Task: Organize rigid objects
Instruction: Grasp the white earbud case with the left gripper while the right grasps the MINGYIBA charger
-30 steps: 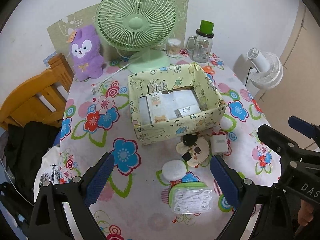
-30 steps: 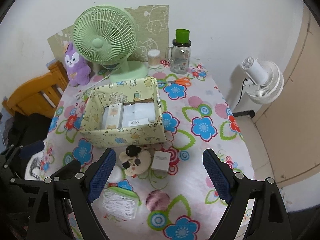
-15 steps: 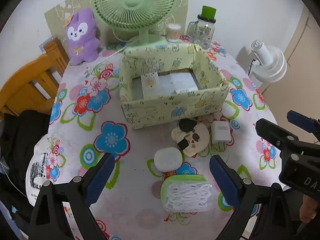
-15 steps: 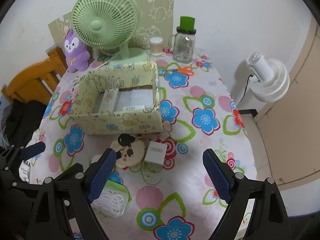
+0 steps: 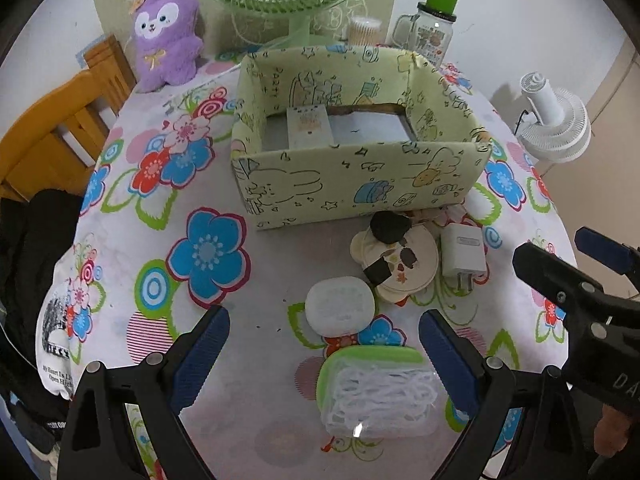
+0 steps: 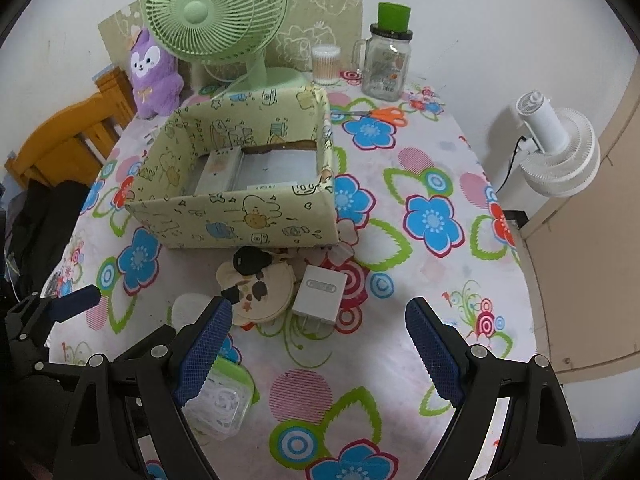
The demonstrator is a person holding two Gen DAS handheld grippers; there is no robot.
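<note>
A pale green patterned box (image 5: 360, 184) (image 6: 240, 220) stands mid-table with white flat boxes inside. In front of it lie a round cream case with a black piece (image 5: 394, 264) (image 6: 260, 288), a white charger (image 5: 464, 254) (image 6: 320, 294), a white oval case (image 5: 340, 306) and a green-lidded clear box of white floss picks (image 5: 378, 394) (image 6: 224, 400). My left gripper (image 5: 324, 354) is open and empty, low over the oval case and floss box. My right gripper (image 6: 318, 346) is open and empty just in front of the charger.
A green desk fan (image 6: 216, 12), a purple plush (image 5: 166, 32), a cotton-swab tub (image 6: 326, 64), a green-lidded glass jar (image 6: 386, 60) and orange scissors (image 6: 384, 114) stand at the table's back. A wooden chair (image 5: 52, 128) is left; a white floor fan (image 6: 556, 148) is right.
Both grippers have moved forward and down toward the small items in front of the box. Nothing on the table has moved, and both stay open.
</note>
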